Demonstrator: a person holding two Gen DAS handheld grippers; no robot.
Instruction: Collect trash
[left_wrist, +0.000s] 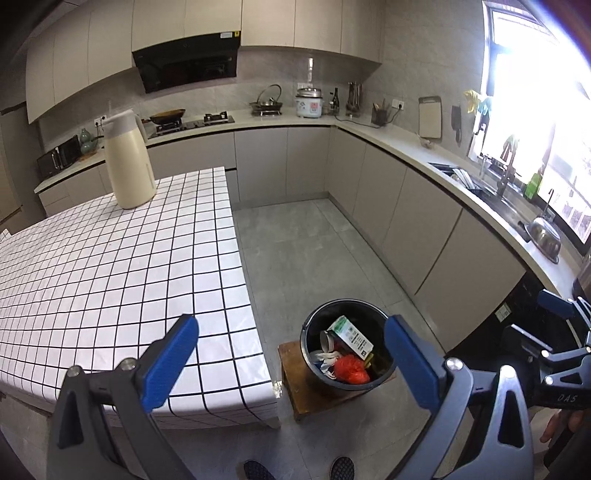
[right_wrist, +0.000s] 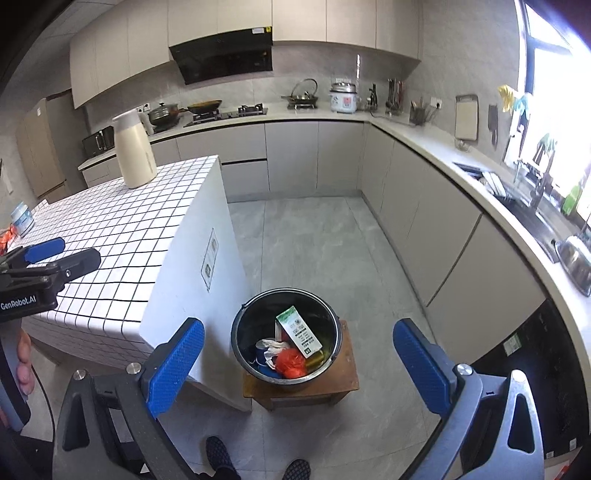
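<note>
Your left hand-held gripper (left_wrist: 290, 356) hangs with its blue-padded jaws spread wide and nothing between them. Your right hand-held gripper (right_wrist: 298, 356) is just as wide apart and just as empty.

Ahead of and below both hand-held grippers, the round black bucket (right_wrist: 243, 308) sits on a small brown wooden stool (right_wrist: 349, 373) on the grey tiled floor (right_wrist: 314, 240). Inside the bucket lie a white and green carton (right_wrist: 299, 330) leaning on its side, a crumpled red plastic bag (right_wrist: 291, 363) just beside it, and some white paper scraps (right_wrist: 273, 347) touching the bag. In the left wrist view the same bucket (left_wrist: 310, 325) shows between your spread fingers, nearer the right one.

To the left of your hand-held grippers stands the table covered in a white cloth with a black grid (left_wrist: 110, 266). At its far end a tall cream-coloured jug with a white lid (left_wrist: 127, 162) stands upright. In the right wrist view, your left hand-held gripper hovers above the near left part of the table, and a small pale round tin (right_wrist: 21, 219) rests at the table's left edge beyond it.

The toes of your dark shoes (right_wrist: 218, 454) show at the bottom, just short of the stool.
</note>
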